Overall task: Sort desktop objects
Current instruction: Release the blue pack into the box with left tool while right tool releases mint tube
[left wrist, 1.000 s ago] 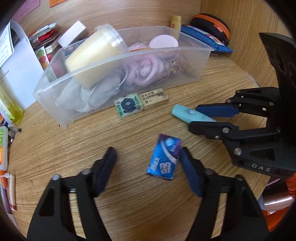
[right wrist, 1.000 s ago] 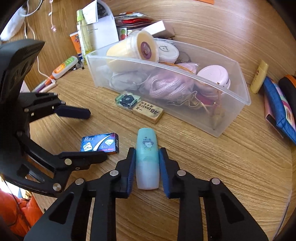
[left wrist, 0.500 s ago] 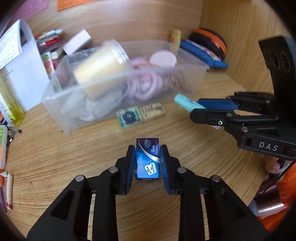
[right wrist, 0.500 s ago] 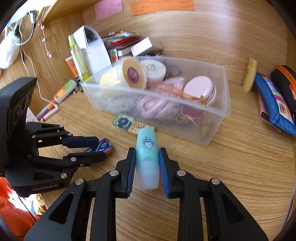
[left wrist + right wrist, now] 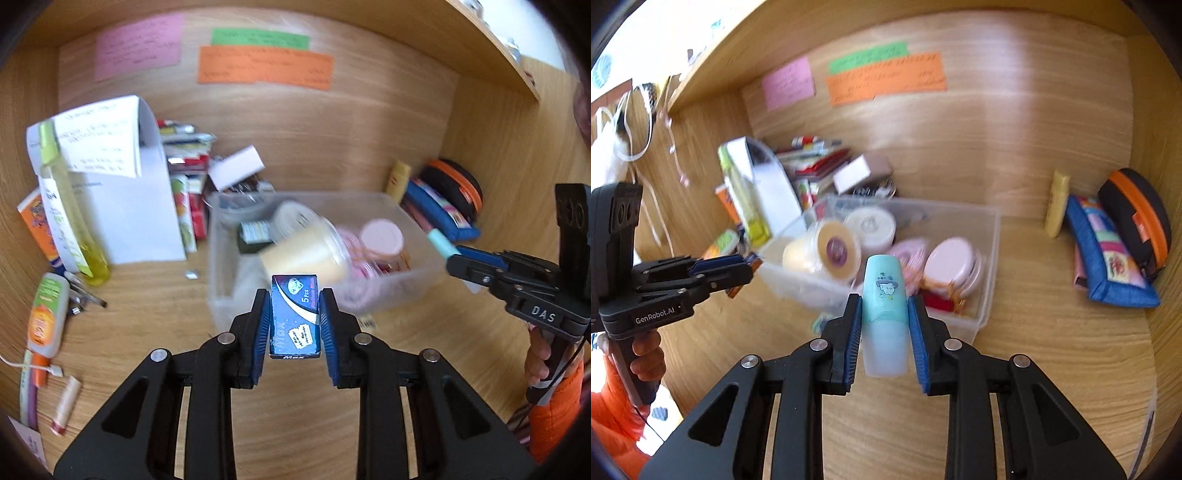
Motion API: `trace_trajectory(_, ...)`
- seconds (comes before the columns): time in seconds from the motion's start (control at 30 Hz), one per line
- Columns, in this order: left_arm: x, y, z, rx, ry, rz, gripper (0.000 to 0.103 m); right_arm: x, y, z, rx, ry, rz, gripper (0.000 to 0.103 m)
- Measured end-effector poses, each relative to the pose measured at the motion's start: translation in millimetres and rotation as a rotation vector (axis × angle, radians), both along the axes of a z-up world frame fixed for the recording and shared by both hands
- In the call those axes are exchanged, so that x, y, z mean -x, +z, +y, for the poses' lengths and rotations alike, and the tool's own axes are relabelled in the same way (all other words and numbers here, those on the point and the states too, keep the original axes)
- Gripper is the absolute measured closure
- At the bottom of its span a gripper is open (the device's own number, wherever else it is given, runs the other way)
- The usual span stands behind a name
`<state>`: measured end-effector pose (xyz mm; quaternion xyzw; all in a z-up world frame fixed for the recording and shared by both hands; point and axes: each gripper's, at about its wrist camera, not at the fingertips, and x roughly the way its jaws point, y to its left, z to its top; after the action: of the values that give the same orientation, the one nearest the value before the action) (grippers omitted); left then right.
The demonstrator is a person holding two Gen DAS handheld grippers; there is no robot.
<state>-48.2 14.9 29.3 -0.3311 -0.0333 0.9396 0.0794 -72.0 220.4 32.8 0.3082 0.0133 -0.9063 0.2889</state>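
Both grippers were up off the desk (image 5: 122, 321) with something in each. The left gripper (image 5: 294, 320) had its blue pads clamped on the flat sides of a small blue box (image 5: 294, 315) marked "Max", the box standing upright between the jaws and poking out a little above the tips. The right gripper (image 5: 885, 320) was closed the same way around a pale mint highlighter (image 5: 885, 291), cap end forward, with its clear lower half sitting between the pads.

Ahead of both lay the clear plastic bin (image 5: 988, 266), open at the top and already crowded: a cream tub (image 5: 827, 251) lying on its side, a white round lid (image 5: 871, 227), a pink compact (image 5: 951, 260) and a tangle of pink cord. As I judged it, the step was to carry both pieces over the near wall of the bin and let them go inside.

To do it well, each gripper should clear the rim before tipping down, since both loads stuck out past the fingertips and could catch the wall. The two tools sat near each other, so I would bring them in one at a time or to opposite ends. The highlighter is round and smooth and could slide, so the grip should hold until it is low over the pile, aimed at a gap rather than the sloping tub
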Motion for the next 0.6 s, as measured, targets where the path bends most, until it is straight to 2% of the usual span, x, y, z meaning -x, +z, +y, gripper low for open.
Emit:
trace_trajectory(0.1,6.1,6.0,-11.1,-0.012,0.027,0.012,0.077,8.7,8.1,-1.7,-0.017,-0.033,0.037,0.080)
trace_trajectory(0.37,38.9,16.4,-28.3,-0.020,0.075,0.042,0.077,42.8,11.2,-12.3,0.001,-0.047,0.019,0.080)
trace_trajectory(0.6,72.0,11.8,-38.4,-0.108,0.070,0.012,0.077,60.9,9.5,-33.5,-0.003,-0.037,0.012,0.080)
